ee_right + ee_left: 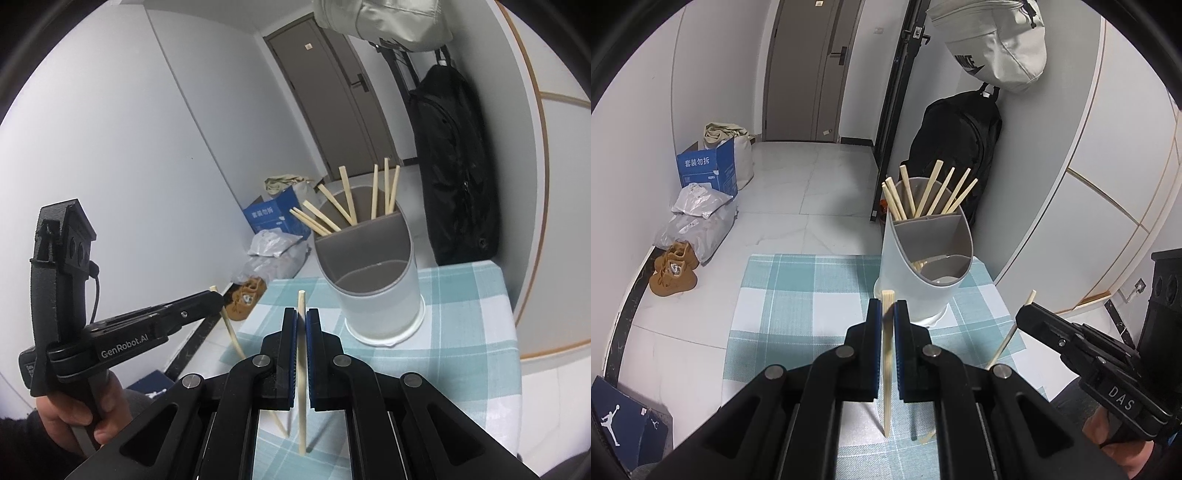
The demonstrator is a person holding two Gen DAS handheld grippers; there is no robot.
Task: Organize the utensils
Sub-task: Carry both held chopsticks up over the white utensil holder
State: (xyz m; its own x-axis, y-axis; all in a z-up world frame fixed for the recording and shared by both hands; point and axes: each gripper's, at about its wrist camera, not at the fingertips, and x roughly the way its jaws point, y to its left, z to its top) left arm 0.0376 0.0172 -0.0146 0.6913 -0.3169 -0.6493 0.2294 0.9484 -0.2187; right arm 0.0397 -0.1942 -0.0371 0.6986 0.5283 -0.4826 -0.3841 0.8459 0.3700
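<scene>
left hand-held gripper [885, 314] clamps one chopstick [887, 369] upright; right hand-held gripper [301, 321] clamps another chopstick [301, 373]. both held above checked surface [798, 295], near white holder [923, 258] with chopsticks in back compartment.

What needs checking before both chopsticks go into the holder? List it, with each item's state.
1. Left gripper shut on left chopstick: ok.
2. Right gripper shut on right chopstick: ok.
3. Both chopsticks lifted off the checked cloth: cannot tell.
4. Holder upright on the cloth: ok.
5. Back compartment already holds chopsticks, room left: cannot tell.
6. Front compartment looks free in the right wrist view: ok.
</scene>
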